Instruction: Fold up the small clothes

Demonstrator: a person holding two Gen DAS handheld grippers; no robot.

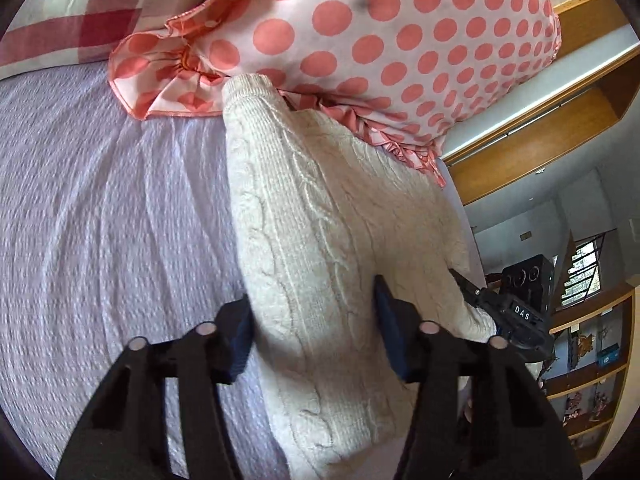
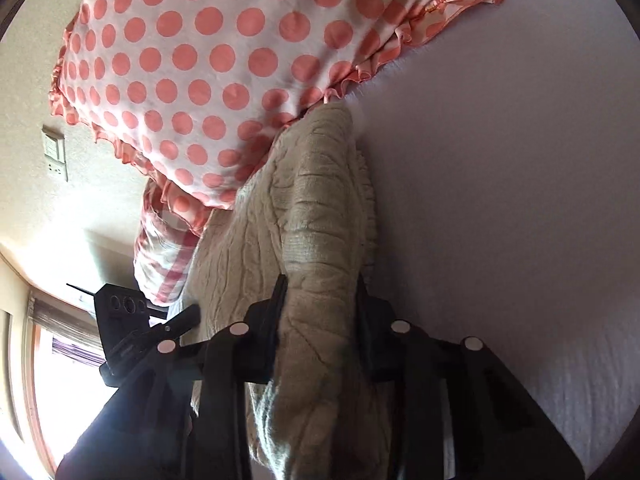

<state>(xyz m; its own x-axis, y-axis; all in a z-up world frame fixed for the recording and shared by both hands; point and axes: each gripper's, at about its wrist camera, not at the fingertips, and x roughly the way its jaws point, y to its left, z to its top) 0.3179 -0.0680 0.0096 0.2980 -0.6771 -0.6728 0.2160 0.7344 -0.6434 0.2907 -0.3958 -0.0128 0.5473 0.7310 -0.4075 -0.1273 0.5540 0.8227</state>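
Cream cable-knit sweater (image 1: 320, 240) lies on the lilac bedspread (image 1: 100, 220), running from lower centre of the left wrist frame up to the polka-dot pillow (image 1: 380, 40), which its far end touches. Checked pillow (image 1: 60, 8) sits at upper left, behind the dotted one.

Left gripper (image 1: 314, 336): fingers straddle a thick band of the knit at lower centre, pads on either side of it. Gap between them is wide and filled with cloth; I cannot tell whether they are pressing or only bracketing it.

Right gripper (image 2: 320, 312): fingers closed in on a bunched ridge of the same sweater (image 2: 320, 208) at lower centre of its frame; the fabric humps up between the pads, so I judge it pinched. In the left view the right gripper shows at right, at the sweater's other edge.

Reasoning: I hold both near edges at once so the layer can travel as one sheet and the fold stays square. Pillow crowds the far end; a fold toward it may snag.
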